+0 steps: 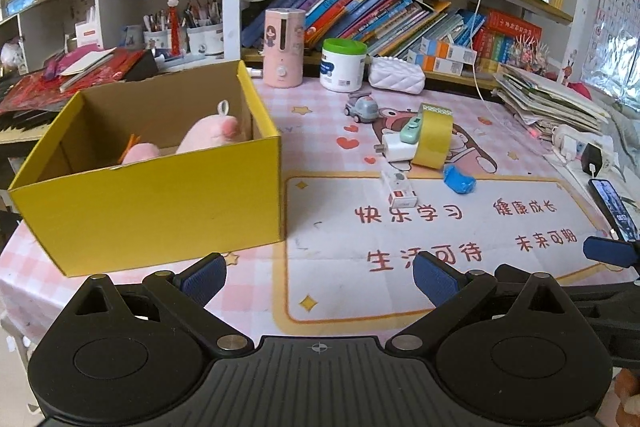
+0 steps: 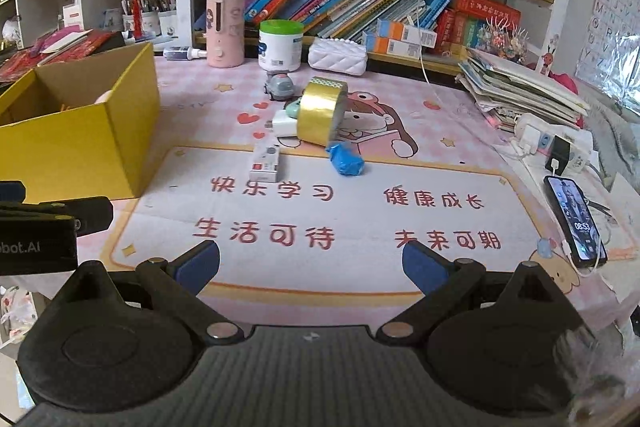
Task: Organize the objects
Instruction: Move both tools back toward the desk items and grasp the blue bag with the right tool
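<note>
Objects for sorting lie on our pink table [image 2: 460, 115], loose in a cluster right of the box [image 1: 160, 203].

Box: yellow card, open top, on the table's left side. Inside it a pink plush [image 1: 212, 133], resting against the far wall, with a second pink lump beside it; we cannot tell if they are one toy.

Behind the cluster, by the shelves: pink cylinder [image 2: 225, 29], white tub [image 2: 280, 45] with a green lid, white quilted pouch [image 2: 338, 55], in a row left to right.

Cluster, largest first:
- tape roll [image 2: 320, 115], gold, tilted on its edge, leaning on the charger.
- toy car [image 2: 280, 85], grey, just behind the tape.
- charger [image 2: 285, 125], white, touching the tape's left side; a small green item sits on it, partly hidden.
- small box [image 2: 265, 161], white, lying flat in front of the charger.
- blue wad [image 2: 346, 161], crumpled, right of the small box and apart from it.

Phone [image 2: 576, 221] lies at the table's right edge, screen lit, cable plugged in.

Our left gripper [image 1: 318, 281] hovers over the near edge, fingers spread wide, nothing between them. Our right gripper [image 2: 310, 265] likewise: spread apart, empty, low over the mat's printed text.
</note>
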### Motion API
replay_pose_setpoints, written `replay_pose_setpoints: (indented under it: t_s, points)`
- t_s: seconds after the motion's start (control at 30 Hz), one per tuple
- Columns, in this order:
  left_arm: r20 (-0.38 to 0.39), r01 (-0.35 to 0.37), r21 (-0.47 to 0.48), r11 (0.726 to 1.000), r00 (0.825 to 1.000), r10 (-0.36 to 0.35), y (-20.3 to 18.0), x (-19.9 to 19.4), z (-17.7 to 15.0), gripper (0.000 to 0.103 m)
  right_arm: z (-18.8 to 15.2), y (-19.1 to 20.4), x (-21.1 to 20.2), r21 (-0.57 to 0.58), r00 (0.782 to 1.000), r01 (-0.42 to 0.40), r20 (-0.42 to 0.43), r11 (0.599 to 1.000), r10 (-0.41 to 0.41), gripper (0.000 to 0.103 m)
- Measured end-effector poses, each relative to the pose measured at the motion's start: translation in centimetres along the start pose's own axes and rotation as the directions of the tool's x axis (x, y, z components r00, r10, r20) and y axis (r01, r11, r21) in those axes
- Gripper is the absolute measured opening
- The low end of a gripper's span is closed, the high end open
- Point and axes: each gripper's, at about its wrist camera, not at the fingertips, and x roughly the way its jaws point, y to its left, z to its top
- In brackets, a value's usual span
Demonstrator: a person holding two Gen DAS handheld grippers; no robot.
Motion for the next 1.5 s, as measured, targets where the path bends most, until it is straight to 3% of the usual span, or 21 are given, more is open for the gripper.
replay_pose_setpoints:
  t_s: [0.7, 0.87, 1.1, 1.3, 1.4, 1.47, 1.5]
  points:
    - [0.013, -0.060, 0.009, 0.998, 0.998, 0.059, -5.2, 3.9, 3.3, 0.101, 4.3, -6.0, 7.8, -0.032, 0.997, -0.080, -0.016, 0.996, 0.079, 0.096]
    - [0.020, -0.077, 0.048, 0.996, 0.997, 0.076, -6.1, 4.2, 3.6, 0.101, 5.4, -7.4, 10.5, -0.012, 0.996, -0.090, -0.031, 0.996, 0.089, 0.072]
    - [0.015, -0.083, 0.057, 0.995, 0.997, 0.082, -6.3, 4.7, 4.2, 0.101, 7.5, -8.4, 15.5, 0.004, 0.991, -0.121, -0.055, 0.993, 0.121, 0.062]
    - [0.003, -0.086, 0.073, 0.994, 0.996, 0.086, -6.6, 5.1, 4.3, 0.100, 8.5, -8.0, 20.1, -0.006, 0.977, -0.160, -0.146, 0.987, 0.157, 0.057]
    - [0.001, -0.081, 0.078, 0.994, 0.997, 0.081, -6.8, 5.3, 4.5, 0.099, 8.5, -7.6, 21.6, -0.003, 0.966, -0.173, -0.195, 0.985, 0.169, 0.045]
    - [0.001, -0.081, 0.079, 0.994, 0.997, 0.081, -6.9, 5.4, 4.5, 0.099, 8.5, -7.3, 21.8, -0.022, 0.969, -0.172, -0.184, 0.985, 0.165, 0.031]
    - [0.000, -0.078, 0.079, 0.994, 0.997, 0.078, -6.9, 5.5, 4.6, 0.099, 8.5, -7.2, 21.7, -0.033, 0.969, -0.177, -0.181, 0.984, 0.169, 0.031]
